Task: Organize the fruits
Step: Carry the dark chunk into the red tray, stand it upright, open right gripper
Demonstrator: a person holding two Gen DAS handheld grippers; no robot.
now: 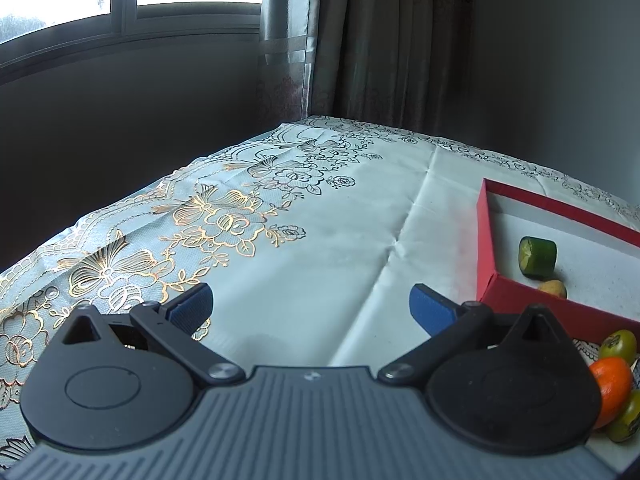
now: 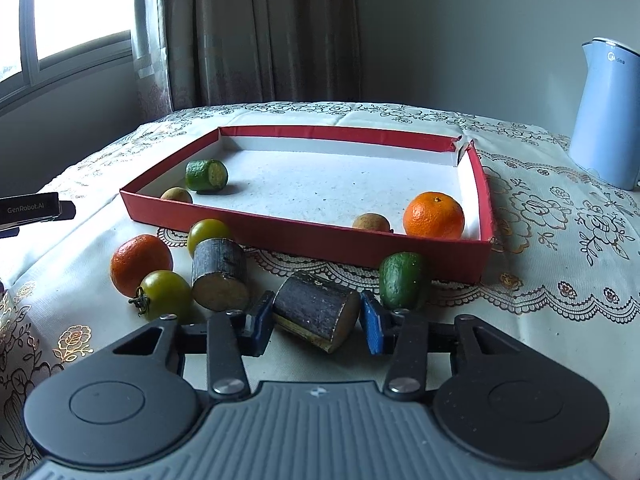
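The right gripper (image 2: pixel 316 322) sits low over the counter (image 2: pixel 540 320) with a dark-barked sugarcane segment (image 2: pixel 318 312) lodged between its blue pads. The jaws stand partly closed around it: the left pad looks to touch the bark, while a sliver of gap may remain at the right pad beside the cut face, so I judge the grip not quite seated, though the fisheye view makes that hard to call. The segment's long axis runs from about ten o'clock to four o'clock, skewed across the jaws instead of square to them; the coming squeeze turns on that skew, since it could twist the piece.

At one o'clock, just past the right pad, lies a green avocado (image 2: pixel 403 280). At eleven o'clock stands a second sugarcane segment (image 2: pixel 220 276), with a green tomato (image 2: pixel 166 295), an orange (image 2: pixel 140 264) and another green tomato (image 2: pixel 208 232) beyond. The red tray (image 2: pixel 304 236) lies at twelve o'clock, holding a tangerine (image 2: pixel 434 216) and a cucumber piece (image 2: pixel 207 176).

The left gripper (image 1: pixel 310 312) hangs wide open and empty, well apart from the segment; the right is nearer.
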